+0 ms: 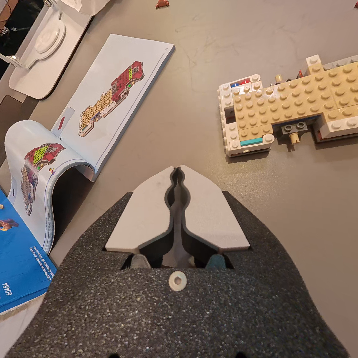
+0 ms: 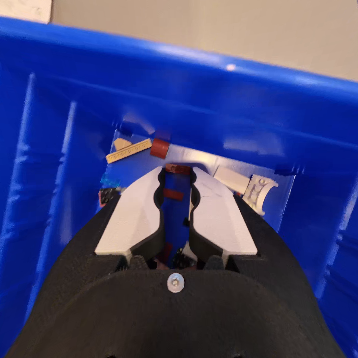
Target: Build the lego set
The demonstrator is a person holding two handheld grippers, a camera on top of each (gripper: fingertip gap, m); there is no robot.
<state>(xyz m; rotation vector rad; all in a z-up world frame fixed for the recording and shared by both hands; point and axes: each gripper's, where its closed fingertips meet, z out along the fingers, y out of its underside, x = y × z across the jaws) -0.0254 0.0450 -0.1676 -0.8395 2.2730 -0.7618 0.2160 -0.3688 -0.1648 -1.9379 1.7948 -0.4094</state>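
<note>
Left gripper (image 1: 177,168) poised over the grey table (image 1: 213,48), right gripper (image 2: 177,169) plunged deep in the blue bin (image 2: 193,81).

Left: tilted down, fingertips pressed together on nothing, hovering between the open instruction booklet (image 1: 120,93) and the tan-and-white brick build (image 1: 280,108), touching neither; build cut off at the right edge, blue box (image 1: 17,271) cut off at lower left. Right: angled steeply down, fingers spread, a small reddish-brown plate (image 2: 177,169) bridging the tips, both ends looking in contact. Second reddish-brown piece (image 2: 173,194) lying on the bin floor between the fingers. Nearby: tan strip (image 2: 128,153), reddish-brown curved brick (image 2: 160,150), white arch piece (image 2: 259,193). Bin walls blurred; dark bits at lower left hard to make out.
</note>
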